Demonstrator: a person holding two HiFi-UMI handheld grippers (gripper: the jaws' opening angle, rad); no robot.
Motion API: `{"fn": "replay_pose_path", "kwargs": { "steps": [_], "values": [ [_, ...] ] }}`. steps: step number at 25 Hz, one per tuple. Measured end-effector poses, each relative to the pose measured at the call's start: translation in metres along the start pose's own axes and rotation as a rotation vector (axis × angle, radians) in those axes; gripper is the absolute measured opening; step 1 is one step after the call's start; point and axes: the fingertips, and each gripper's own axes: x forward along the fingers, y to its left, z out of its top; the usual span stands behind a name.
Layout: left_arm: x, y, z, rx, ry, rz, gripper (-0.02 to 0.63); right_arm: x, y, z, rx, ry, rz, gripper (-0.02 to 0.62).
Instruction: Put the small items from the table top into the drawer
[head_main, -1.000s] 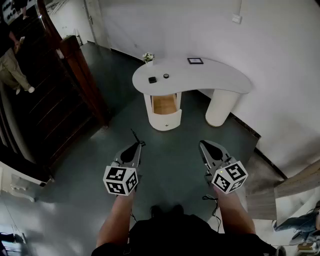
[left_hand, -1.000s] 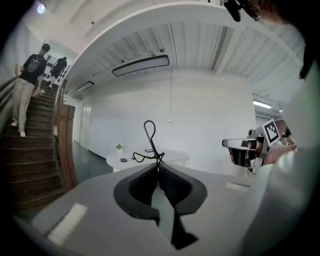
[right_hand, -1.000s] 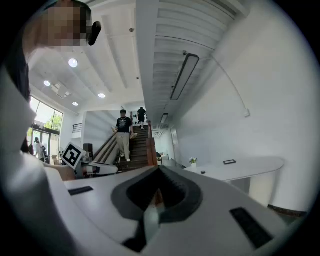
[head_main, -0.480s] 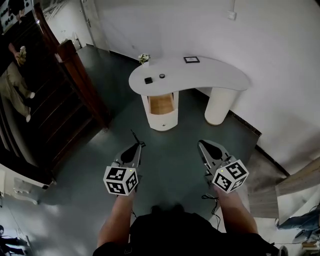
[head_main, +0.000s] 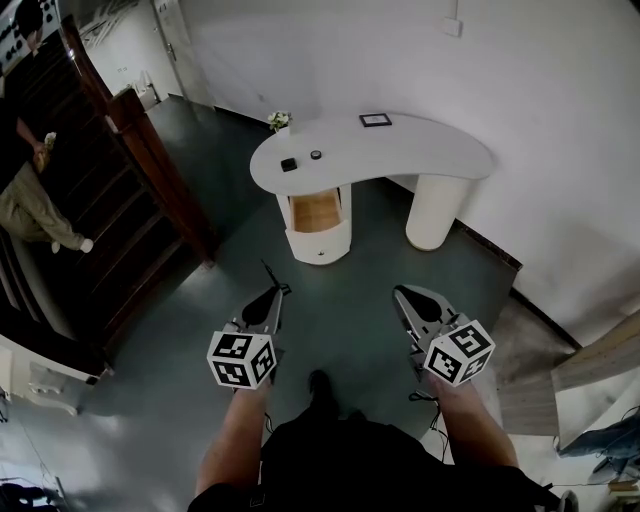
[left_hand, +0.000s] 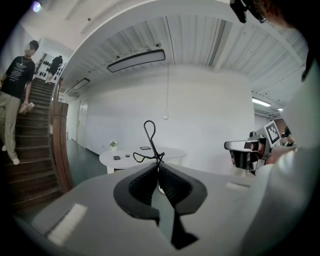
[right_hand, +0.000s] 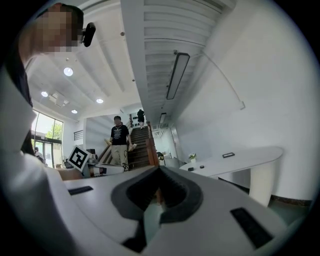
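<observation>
Two grippers: left gripper (head_main: 283, 289) fingers pinch a black wire loop (left_hand: 157, 155), right gripper (head_main: 401, 291) fingers pressed together.

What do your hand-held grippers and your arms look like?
The left hand-held gripper and the right hand-held gripper are each a pale grey wedge with black ribbed pads. Each carries a cube of black-and-white square markers. A thin black wire loop sticks up at the left one's tip. The forearms are bare below a black top.

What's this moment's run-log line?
left gripper: shut on wire loop | right gripper: shut | table: ahead, apart from both | drawer: open | box, disc: on table
</observation>
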Motion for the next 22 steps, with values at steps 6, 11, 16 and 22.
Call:
{"fn": "replay_pose_path", "kwargs": {
  "steps": [6, 11, 16, 22],
  "values": [
    [0.022, 0.018, 0.001, -0.024, -0.003, -0.003, 0.023, 0.025, -0.009, -0.006, 0.013, 0.034, 0.01, 0.012],
    [0.048, 0.046, -0.001, -0.031, 0.004, -0.005, 0.023, 0.062, -0.022, -0.01, 0.017, 0.058, 0.013, 0.012],
    [0.079, 0.082, -0.005, -0.046, 0.021, -0.003, 0.023, 0.11, -0.036, -0.016, 0.029, 0.084, 0.025, 0.012],
    [0.117, 0.122, -0.01, -0.068, 0.046, -0.021, 0.023, 0.168, -0.044, -0.028, 0.046, 0.138, 0.039, 0.012]
  ]
}}
